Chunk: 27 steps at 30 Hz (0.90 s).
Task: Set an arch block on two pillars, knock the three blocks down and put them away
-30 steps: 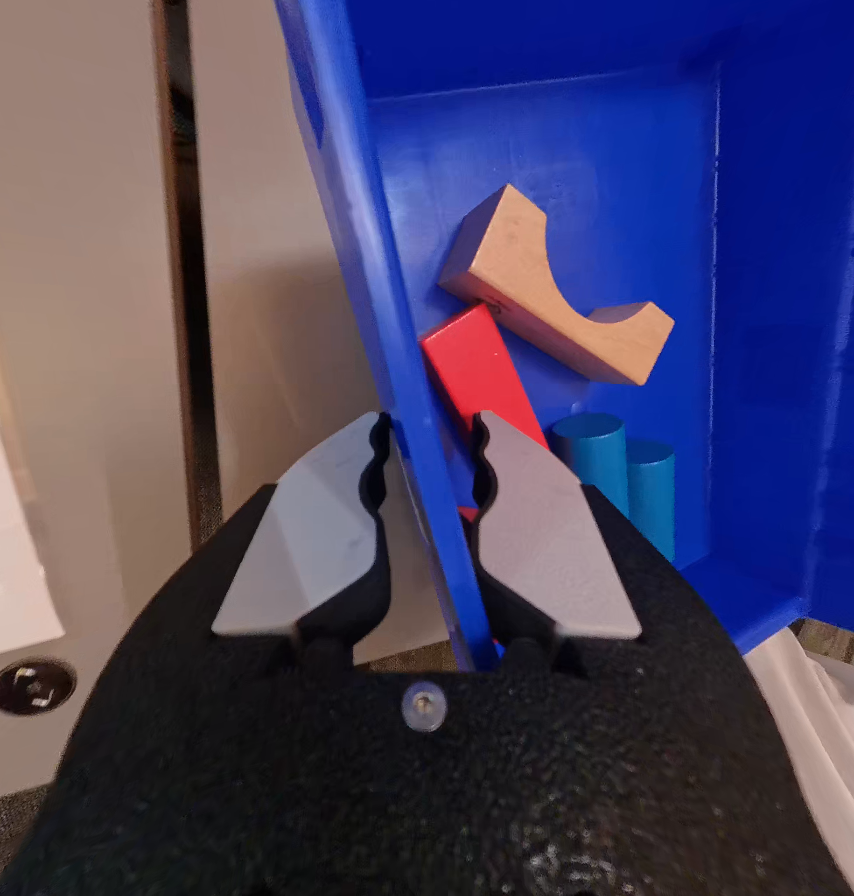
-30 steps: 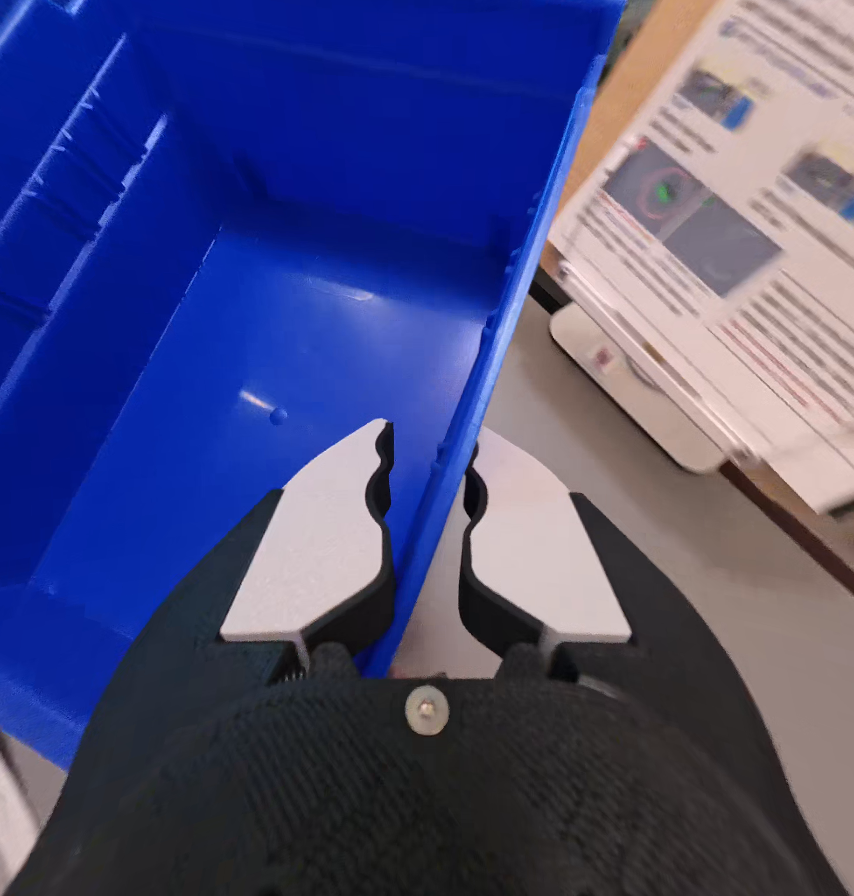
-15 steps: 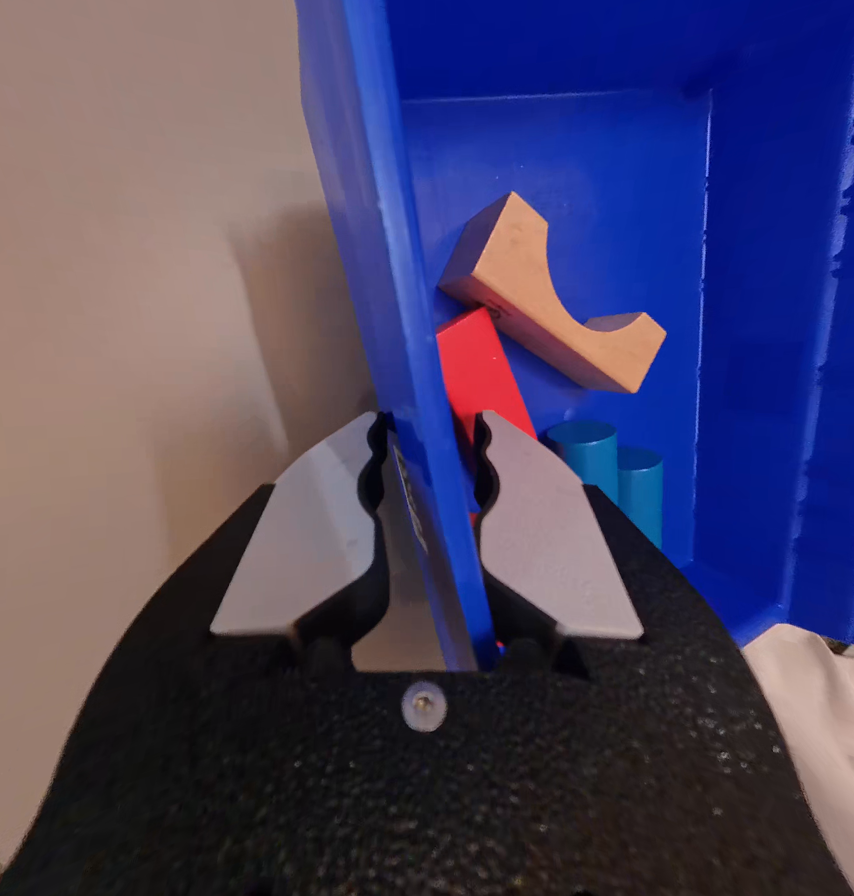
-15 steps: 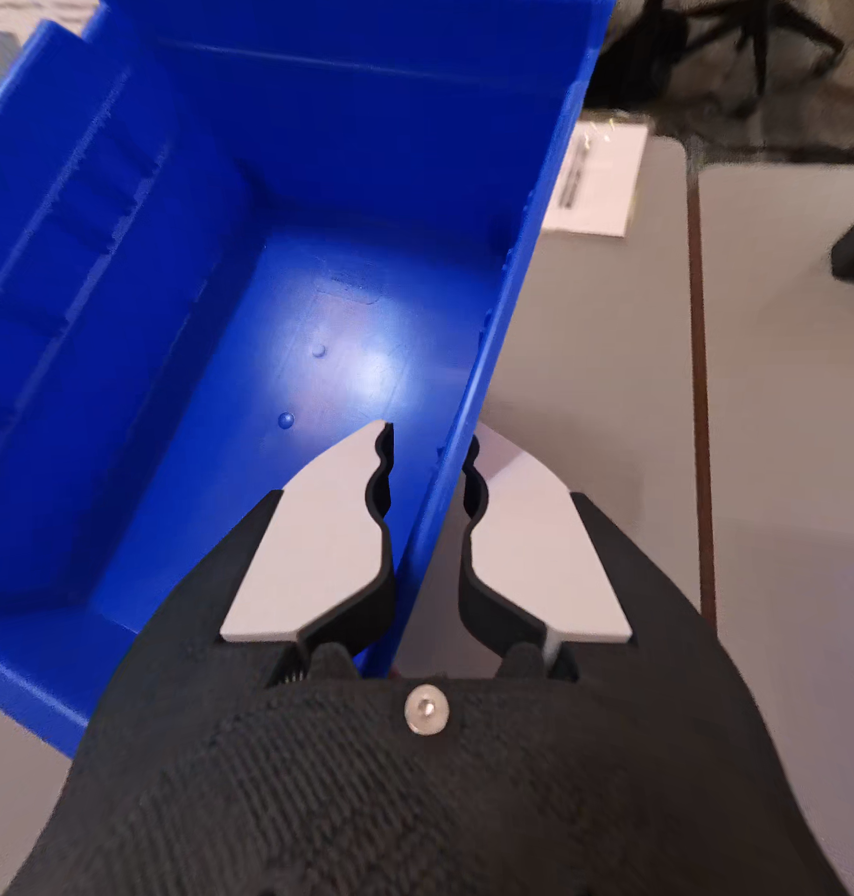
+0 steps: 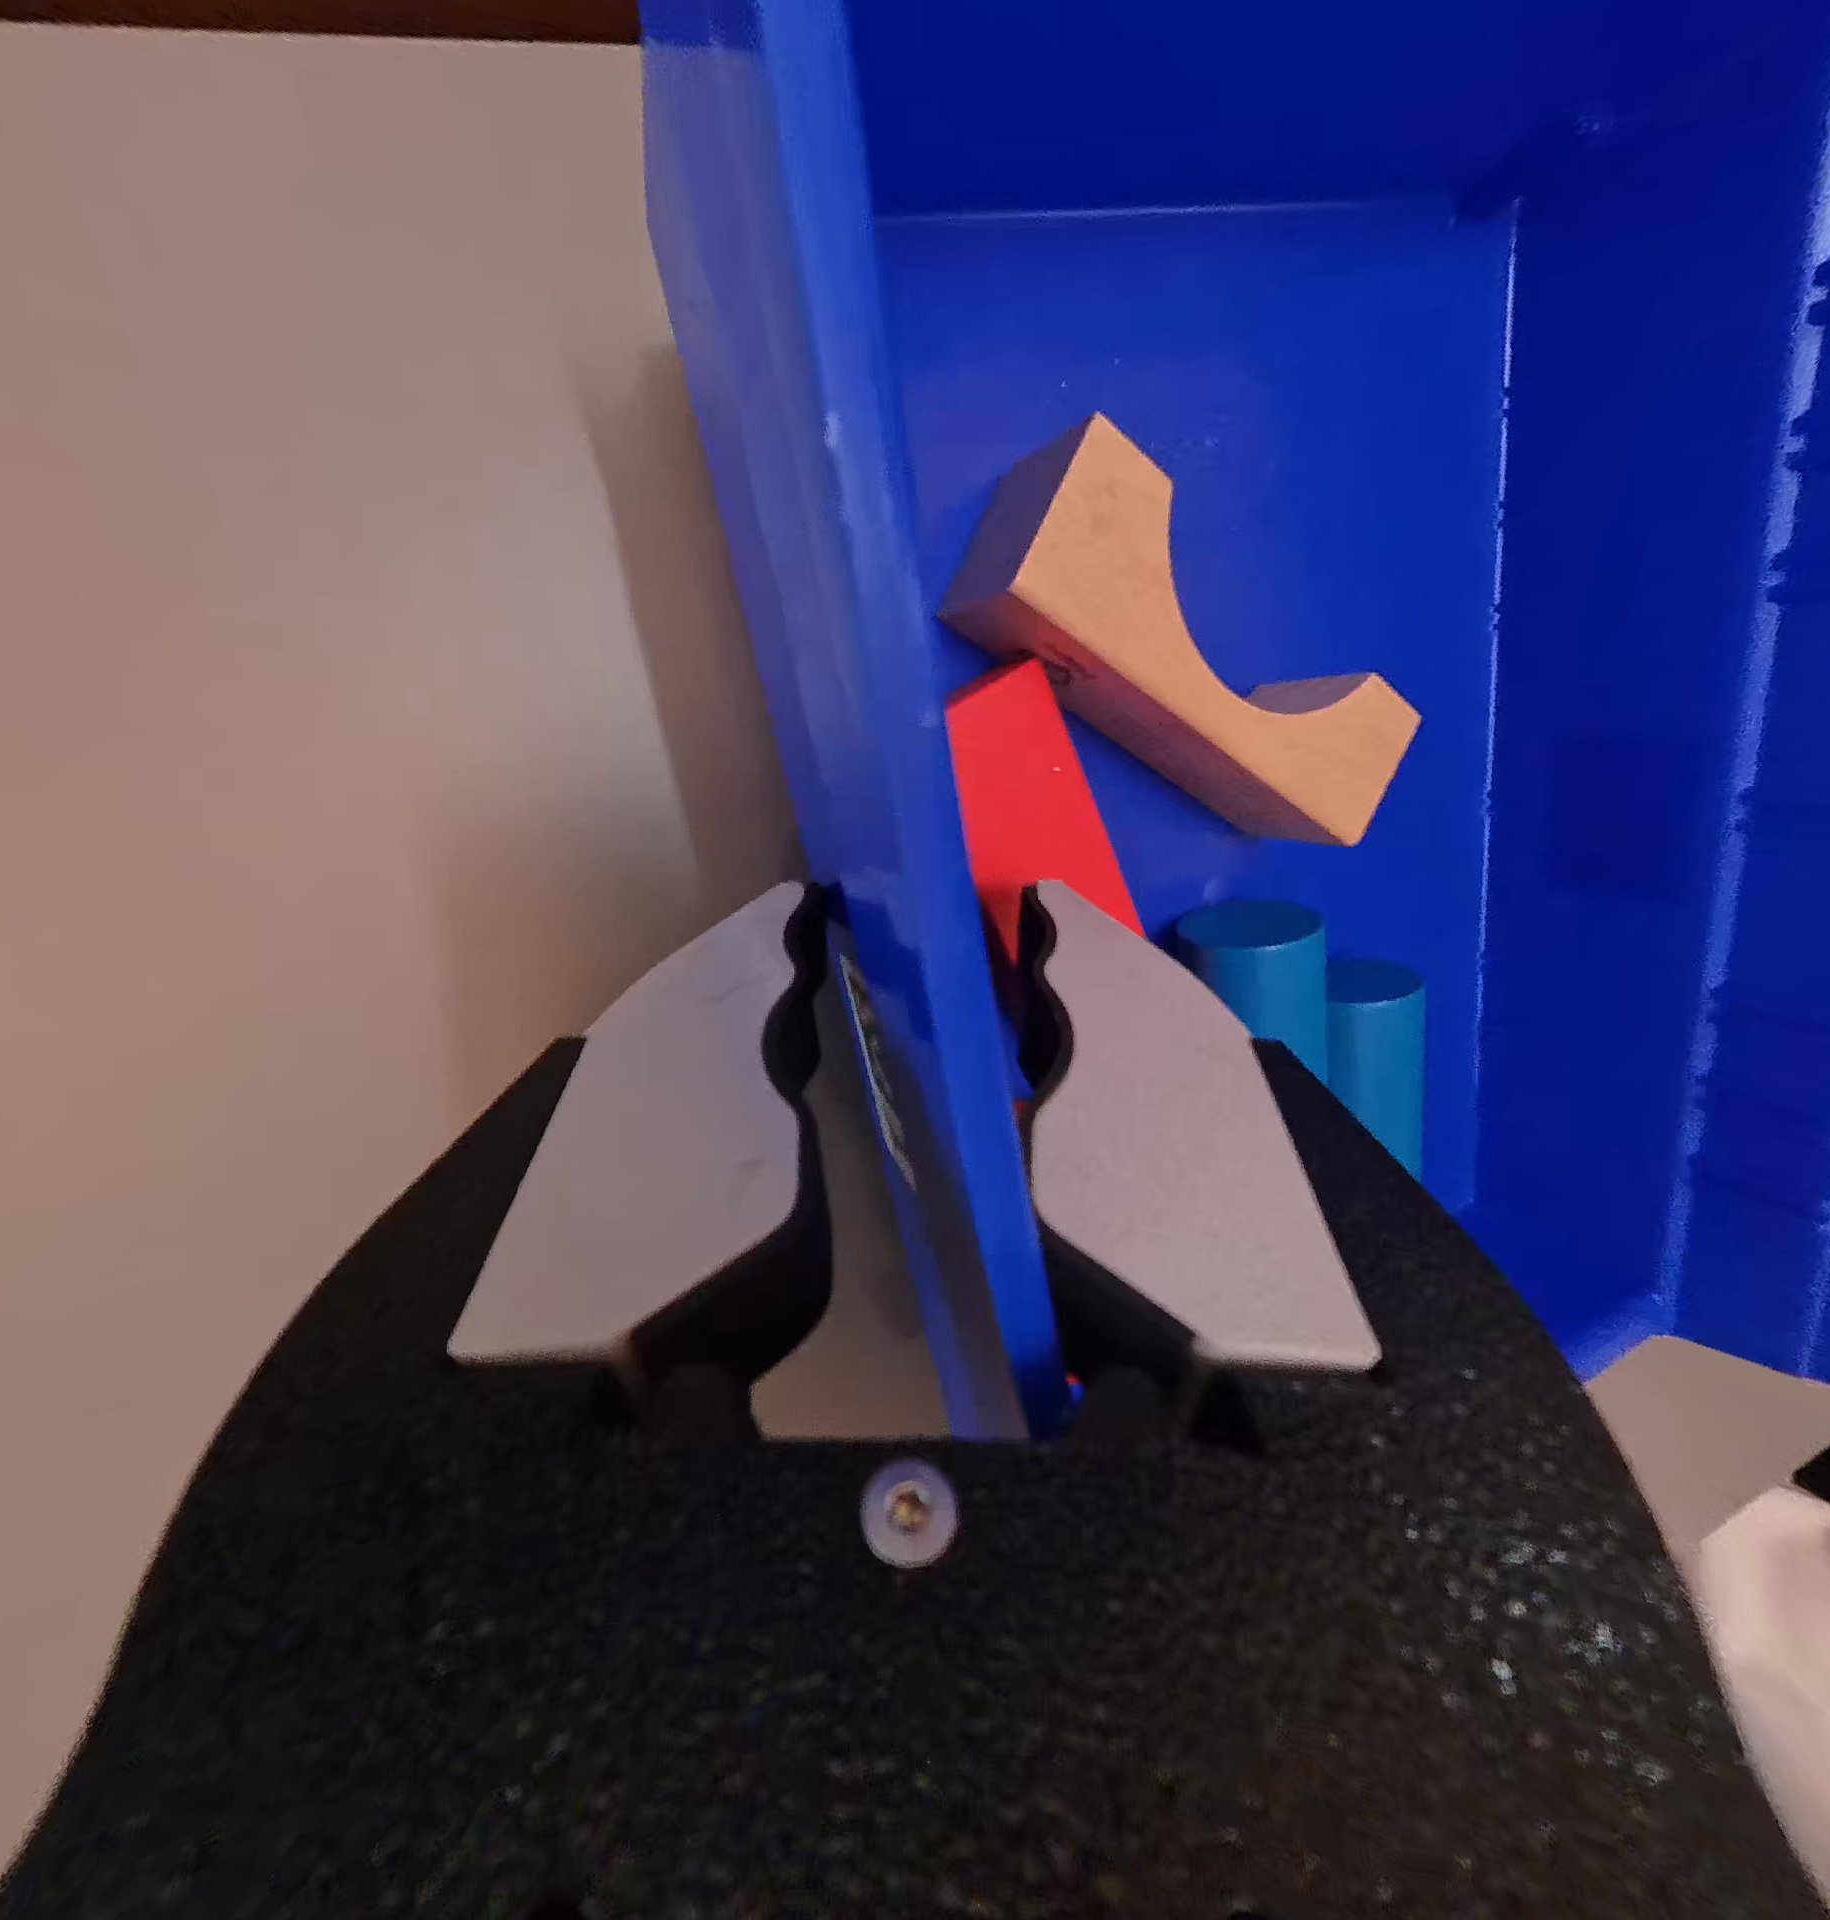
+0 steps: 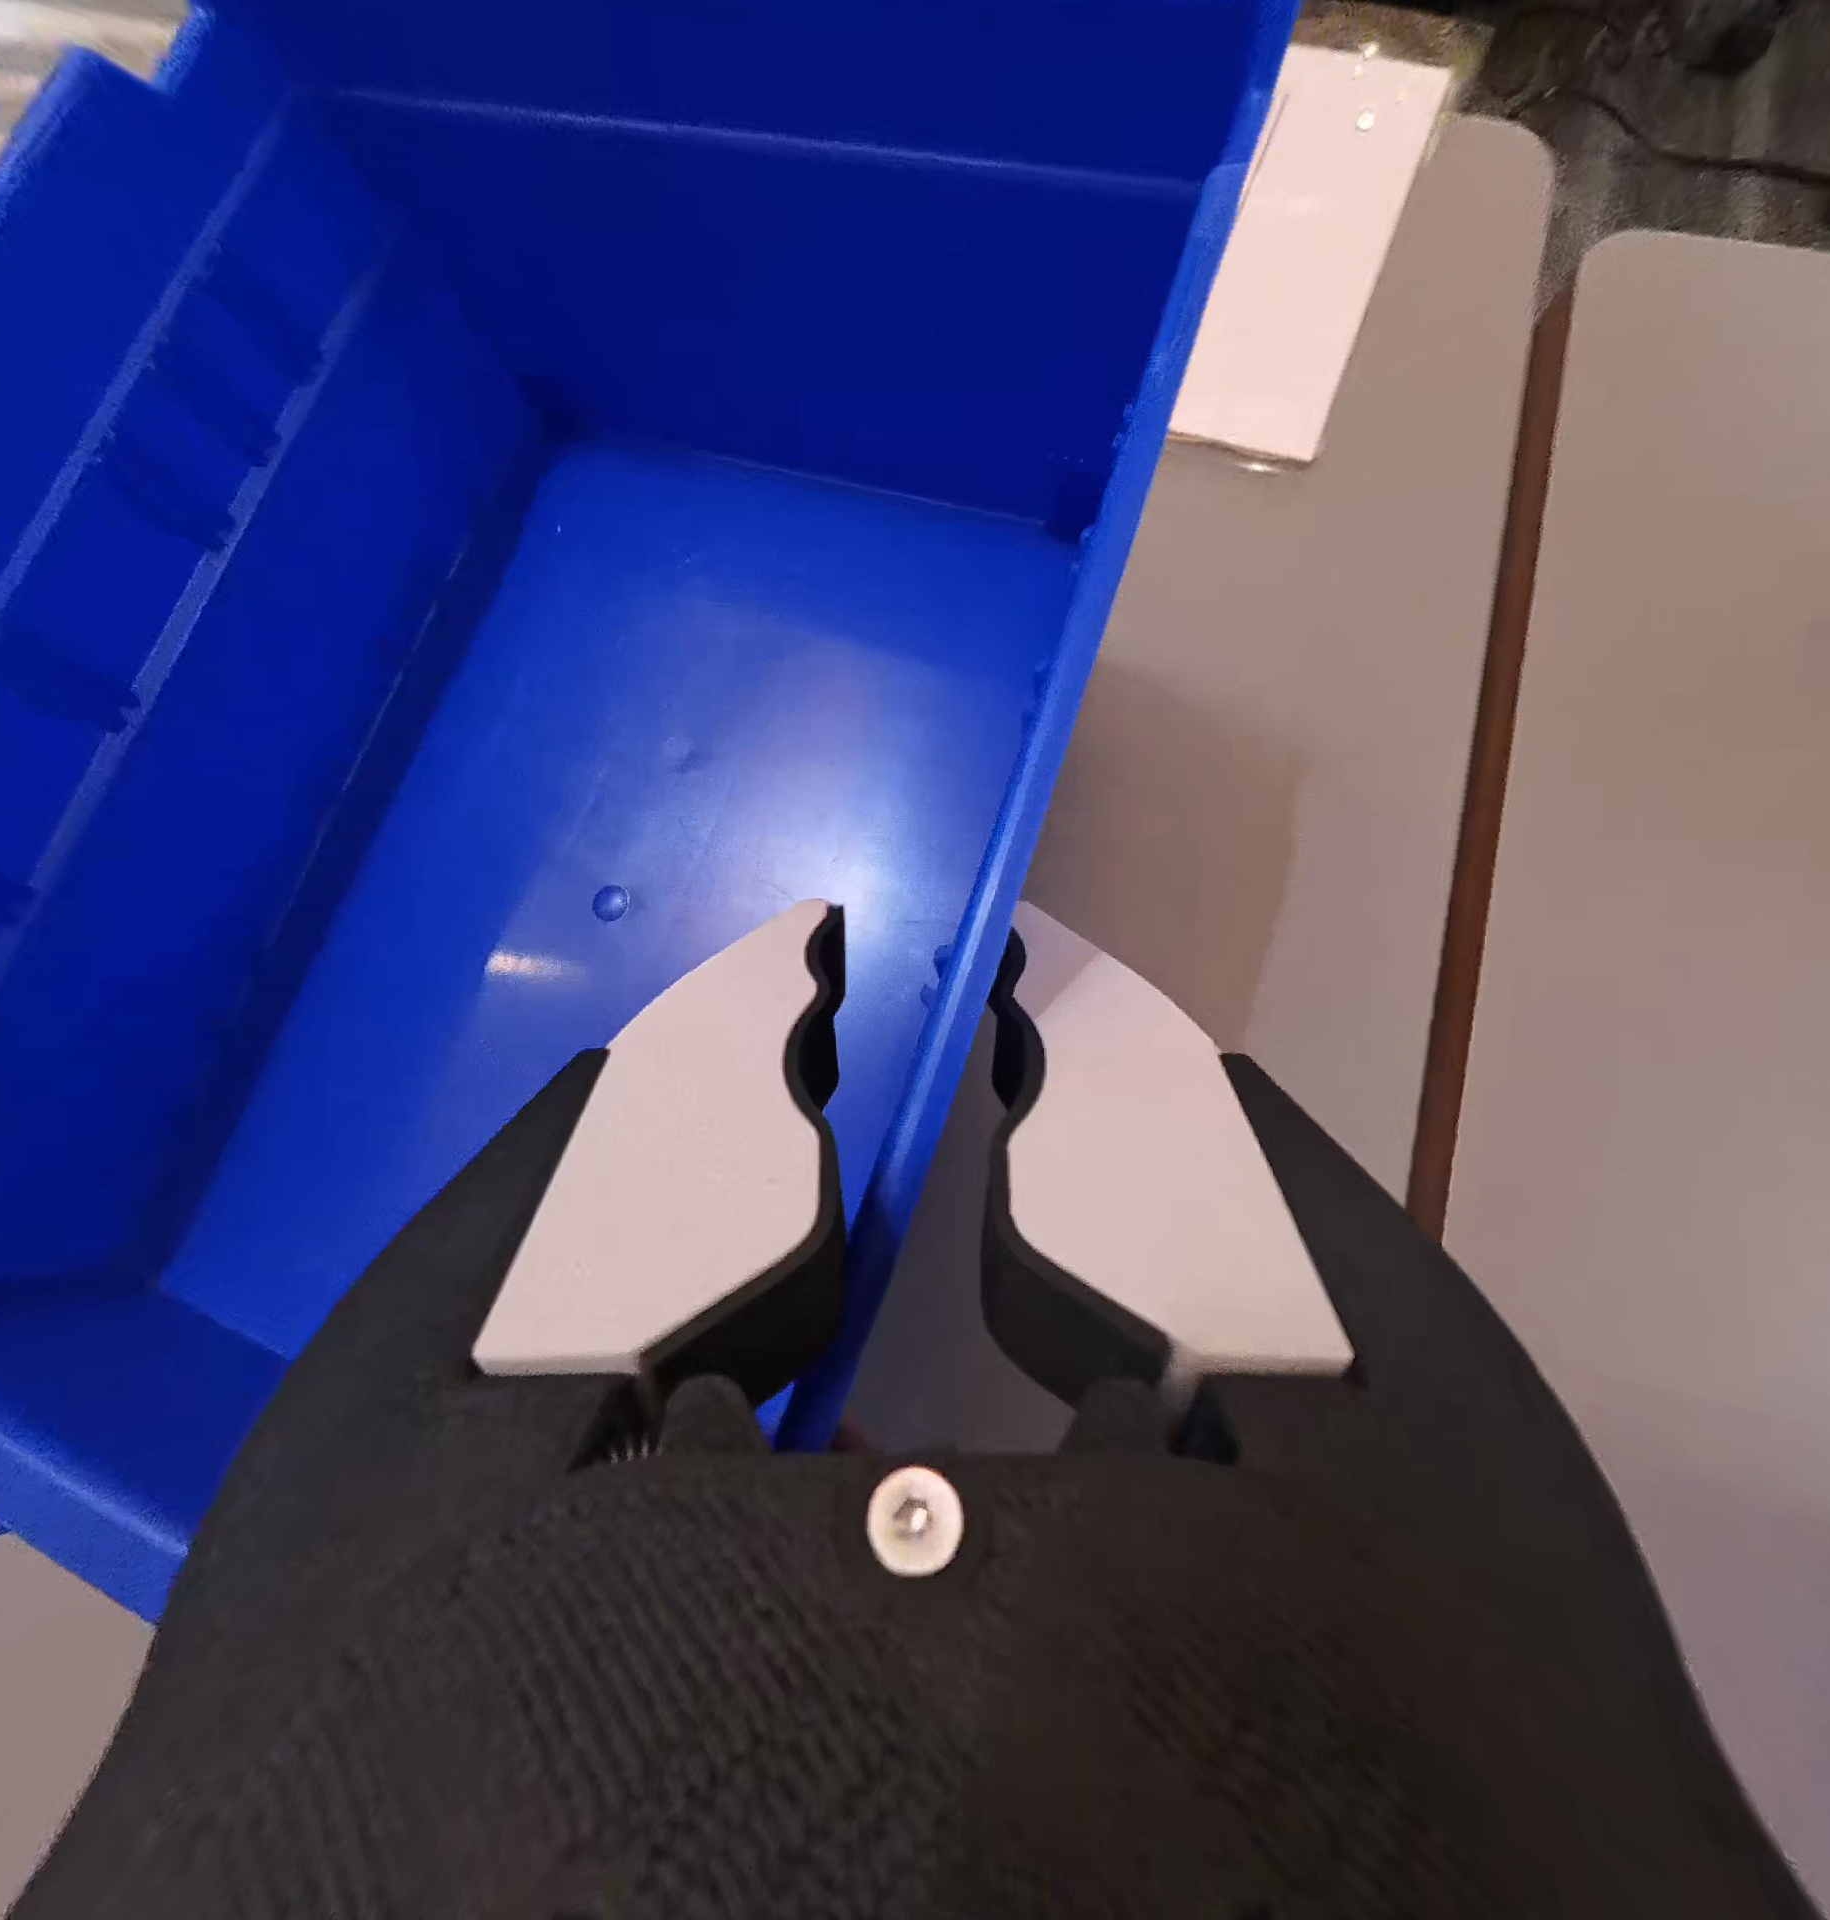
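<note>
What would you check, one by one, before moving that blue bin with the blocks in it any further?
1. Left gripper astride the blue bin's side wall: ok, one finger on each side.
2. Right gripper astride the opposite wall: ok.
3. Both grips firm: cannot tell; small gaps show beside the walls.
4. Blocks inside the bin: ok; the wooden arch block, red block and two teal cylinders lie on its floor.
5. Blocks settled: not ok; all are bunched toward one end, the arch leaning on the red block.
6. Table clear nearby: cannot tell; a white sheet lies close by.
</note>
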Each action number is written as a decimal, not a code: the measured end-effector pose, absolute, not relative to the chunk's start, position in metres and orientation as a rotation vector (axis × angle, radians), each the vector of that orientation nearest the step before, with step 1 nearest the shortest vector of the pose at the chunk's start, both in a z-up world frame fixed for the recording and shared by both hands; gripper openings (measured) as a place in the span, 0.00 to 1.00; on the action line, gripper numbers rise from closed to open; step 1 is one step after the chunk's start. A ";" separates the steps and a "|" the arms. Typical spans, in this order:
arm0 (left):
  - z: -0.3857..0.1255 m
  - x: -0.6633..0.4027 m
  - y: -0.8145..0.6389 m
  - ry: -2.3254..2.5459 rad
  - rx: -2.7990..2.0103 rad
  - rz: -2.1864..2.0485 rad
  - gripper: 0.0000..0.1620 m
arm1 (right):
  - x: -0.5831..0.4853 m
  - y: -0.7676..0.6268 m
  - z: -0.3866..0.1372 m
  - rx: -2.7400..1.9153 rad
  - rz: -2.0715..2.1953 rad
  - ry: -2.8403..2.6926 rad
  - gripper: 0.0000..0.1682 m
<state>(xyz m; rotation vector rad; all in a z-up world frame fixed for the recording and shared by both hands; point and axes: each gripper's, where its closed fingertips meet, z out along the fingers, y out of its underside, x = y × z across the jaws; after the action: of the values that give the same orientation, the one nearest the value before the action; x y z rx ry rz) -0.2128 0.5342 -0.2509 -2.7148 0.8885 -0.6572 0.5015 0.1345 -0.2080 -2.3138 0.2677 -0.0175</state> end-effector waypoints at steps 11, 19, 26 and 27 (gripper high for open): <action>-0.276 -0.191 0.541 0.777 -2.767 -0.673 0.24 | 0.517 0.160 -0.244 -2.408 0.033 0.183 0.16; -0.266 -0.192 0.554 0.683 -2.695 -0.634 0.40 | 0.540 0.144 -0.186 -2.335 -0.478 0.111 0.40; -0.170 -0.220 0.591 0.765 -2.192 -0.048 0.39 | 0.417 0.138 -0.104 -1.983 -0.214 -0.003 0.54; -0.150 -0.217 0.589 0.785 -2.078 -0.015 0.39 | 0.394 0.136 -0.103 -1.961 -0.143 -0.016 0.55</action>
<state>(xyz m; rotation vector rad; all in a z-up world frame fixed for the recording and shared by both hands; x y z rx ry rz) -0.2167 0.5891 -0.1495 -2.0780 0.7847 -0.0153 0.3941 0.1356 -0.1031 -1.9614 -0.0156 -0.1429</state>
